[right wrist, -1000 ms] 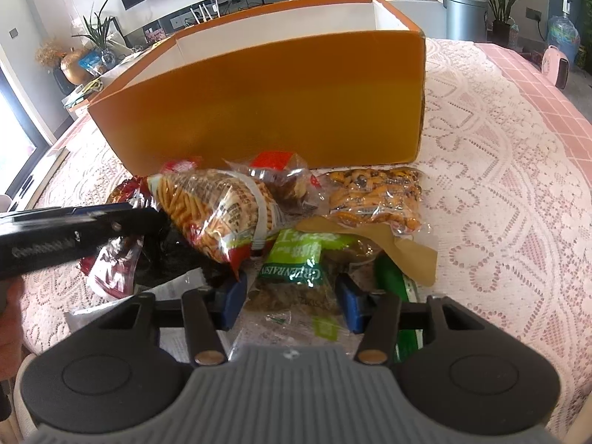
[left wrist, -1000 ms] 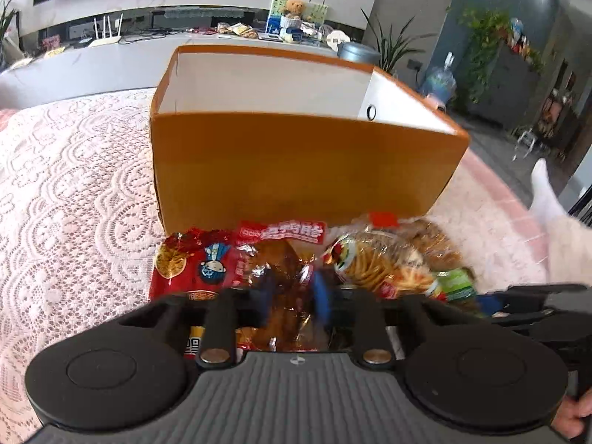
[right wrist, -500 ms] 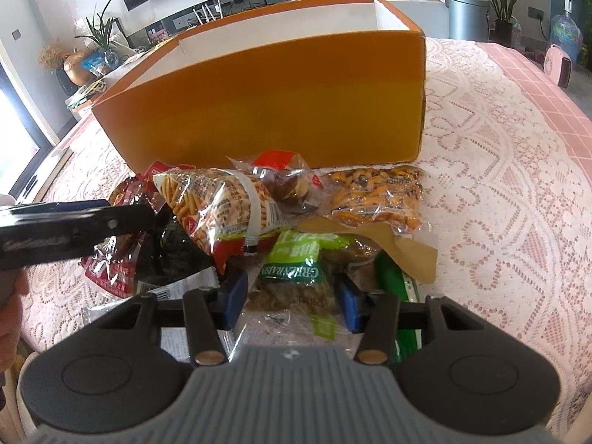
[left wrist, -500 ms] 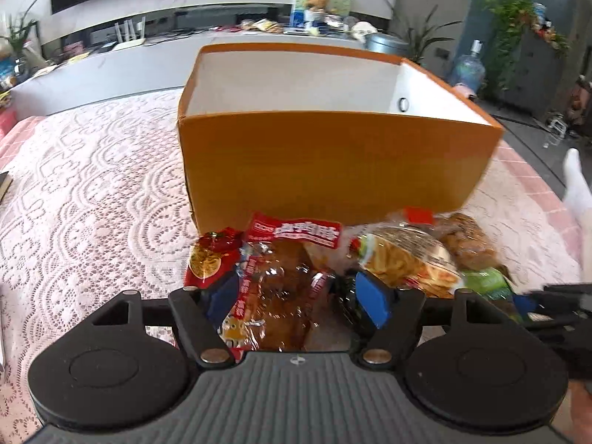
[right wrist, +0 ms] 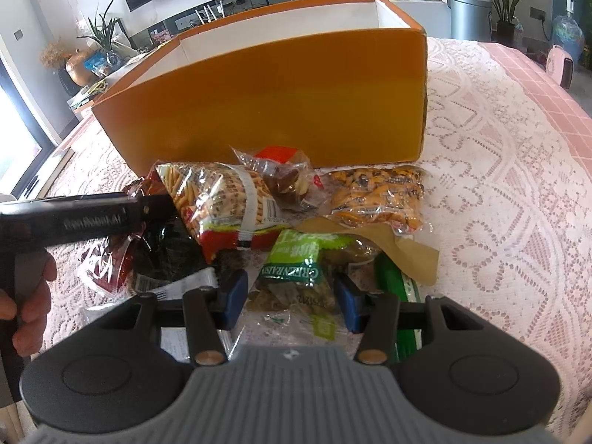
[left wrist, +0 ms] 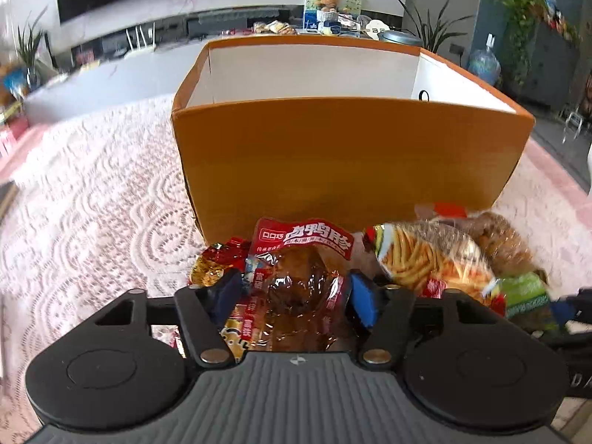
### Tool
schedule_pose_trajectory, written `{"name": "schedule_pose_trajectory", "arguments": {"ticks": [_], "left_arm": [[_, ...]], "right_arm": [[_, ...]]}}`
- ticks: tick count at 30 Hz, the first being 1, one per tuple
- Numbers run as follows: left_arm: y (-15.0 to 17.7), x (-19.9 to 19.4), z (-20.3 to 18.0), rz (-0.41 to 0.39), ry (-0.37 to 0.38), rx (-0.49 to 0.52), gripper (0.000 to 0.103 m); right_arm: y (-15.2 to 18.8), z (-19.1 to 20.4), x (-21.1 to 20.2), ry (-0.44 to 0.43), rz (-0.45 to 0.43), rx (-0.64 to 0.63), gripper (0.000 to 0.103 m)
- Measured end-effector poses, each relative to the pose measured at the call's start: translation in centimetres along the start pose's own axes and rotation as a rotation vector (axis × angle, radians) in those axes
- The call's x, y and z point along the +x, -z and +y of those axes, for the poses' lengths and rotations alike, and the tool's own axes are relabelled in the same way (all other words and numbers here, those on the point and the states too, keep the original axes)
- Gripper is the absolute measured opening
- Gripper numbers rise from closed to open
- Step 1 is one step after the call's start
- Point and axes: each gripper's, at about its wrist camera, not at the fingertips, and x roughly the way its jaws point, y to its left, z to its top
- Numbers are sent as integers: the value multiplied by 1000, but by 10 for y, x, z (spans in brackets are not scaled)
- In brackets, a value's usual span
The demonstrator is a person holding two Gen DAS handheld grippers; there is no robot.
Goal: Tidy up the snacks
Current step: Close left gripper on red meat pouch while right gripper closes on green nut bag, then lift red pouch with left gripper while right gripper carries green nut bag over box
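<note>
Lace tablecloth (left wrist: 92, 222) covers the table, and a living room with a dark screen and potted plants lies behind.

Starting at the left gripper (left wrist: 292, 288): its blue pads stand well apart on either side of a red-and-clear meat snack packet (left wrist: 296, 277), close against the wrapper, though I cannot tell whether they press it yet. The right gripper (right wrist: 290, 296) is likewise spread wide, straddling a green raisin packet (right wrist: 296, 266) without any clear squeeze on it.

Outward from there, the rest of the pile lies touching and overlapping: a bag of fried sticks (right wrist: 222, 199), a small clear bag of dark sweets (right wrist: 285, 177), a clear bag of orange nuts (right wrist: 377, 196) and a tan paper scrap (right wrist: 403, 248). Just behind the pile stands the orange box (left wrist: 347, 159), open-topped, white inside, with nothing visible in it from these angles.

The step in hand looks like the pick: each claw is lined up on its own packet. Next, the left should close on the packet body, not just loose film, then lift high enough to clear the box's near wall before letting go inside. Crinkly wrappers may slip or drag a neighbour along.
</note>
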Motion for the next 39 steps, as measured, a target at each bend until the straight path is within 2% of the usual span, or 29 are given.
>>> {"name": "schedule_pose_trajectory", "arguments": {"ticks": [4, 6, 11, 19, 32, 39], "left_arm": [[1, -7, 1, -9, 33, -28, 60], [1, -14, 3, -25, 25, -31, 57], [0, -28, 16, -37, 54, -99, 57], [-3, -56, 21, -96, 66, -130, 57], [-6, -99, 14, -172, 113, -151, 57], [-27, -118, 8, -225, 133, -131, 57]], "right_arm": [[0, 0, -1, -1, -4, -4, 49], [0, 0, -2, -2, -5, -7, 49], [-1, 0, -9, -21, -10, -3, 47], [-1, 4, -29, -49, -41, -3, 44], [1, 18, -86, -79, -162, -60, 40], [-14, 25, -114, -82, -237, -121, 40]]}}
